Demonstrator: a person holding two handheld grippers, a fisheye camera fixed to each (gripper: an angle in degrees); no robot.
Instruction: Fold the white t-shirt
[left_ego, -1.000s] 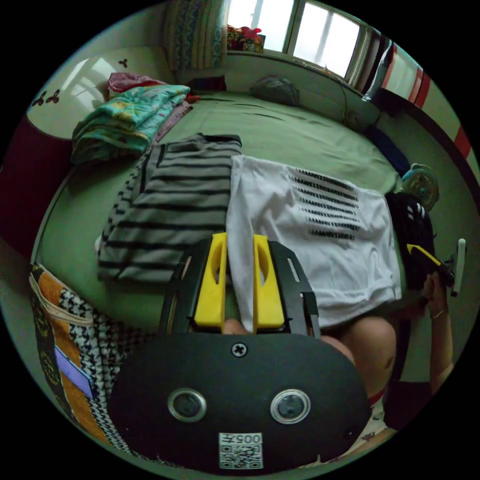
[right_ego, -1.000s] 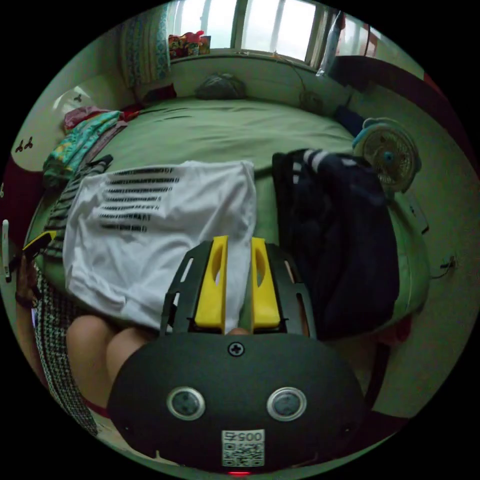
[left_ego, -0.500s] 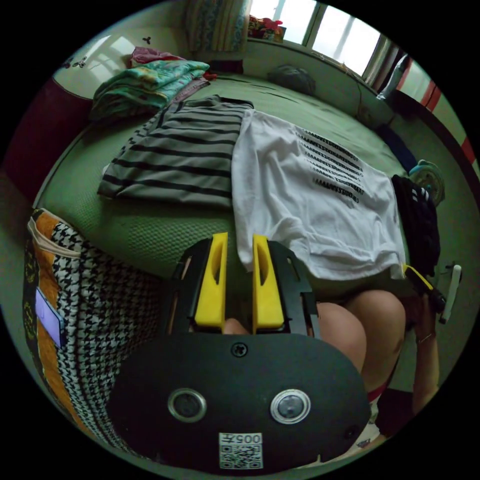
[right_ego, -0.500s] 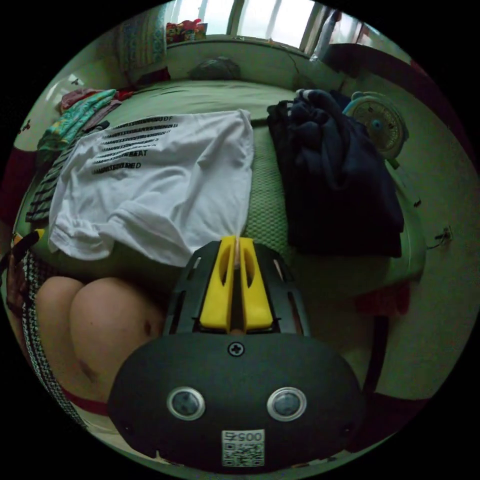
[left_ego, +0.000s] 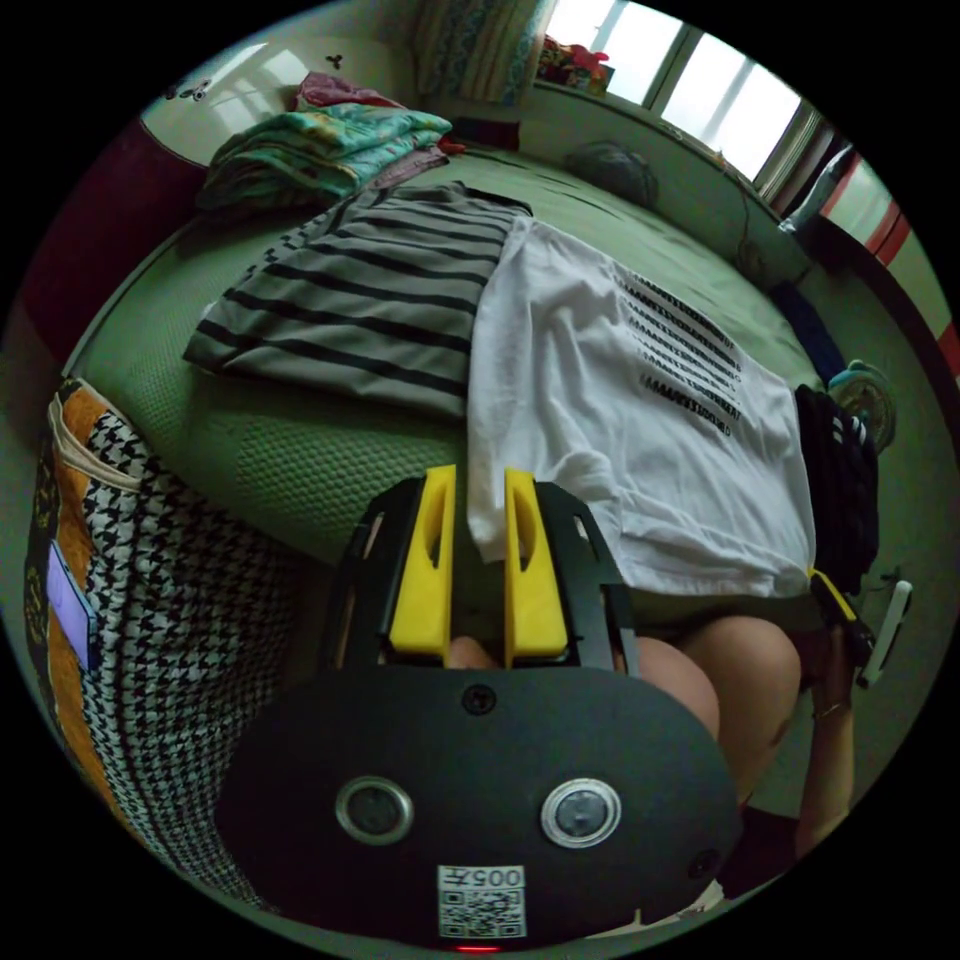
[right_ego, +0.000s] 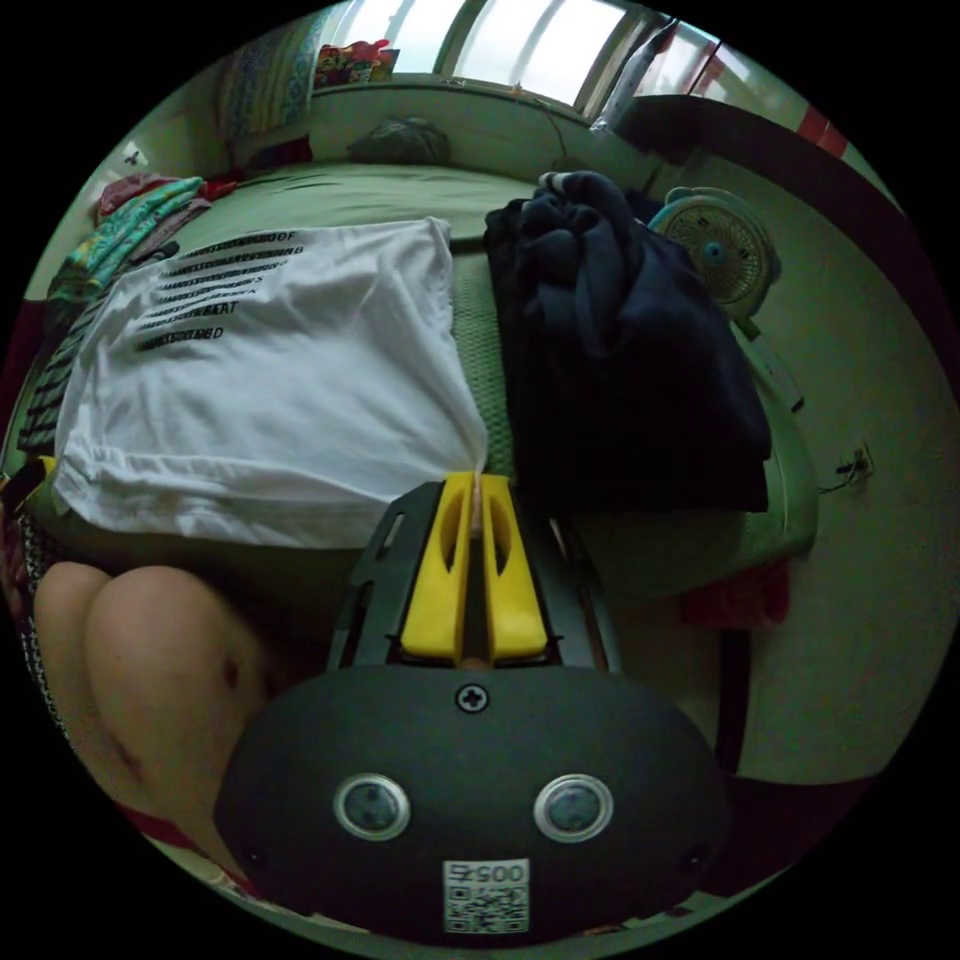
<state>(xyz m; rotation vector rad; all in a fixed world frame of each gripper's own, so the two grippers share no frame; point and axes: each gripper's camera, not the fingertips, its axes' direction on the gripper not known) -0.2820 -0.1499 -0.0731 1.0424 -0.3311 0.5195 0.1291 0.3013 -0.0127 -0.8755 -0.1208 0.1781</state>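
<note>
**Both near corners at the grippers, one pinched and one not**

The t-shirt lies flat on the green bed, filling the centre of the left gripper view and the left half of the right gripper view, its printed lines toward the far end. Its long axis runs away from the person, and the near hem hangs at the bed's edge just above the person's knees.

The right gripper, at lower centre of its view, has its yellow jaws pressed together on the shirt's near right corner, with cloth pulled to a point between them. The left gripper has its jaws apart; the near left corner hangs in the gap, not visibly pinched.

Both grippers point away from the person, one at each end of the hem. The left looks to need closing before any lift.

A striped shirt lies just left of it, dark clothes to the right.
</note>
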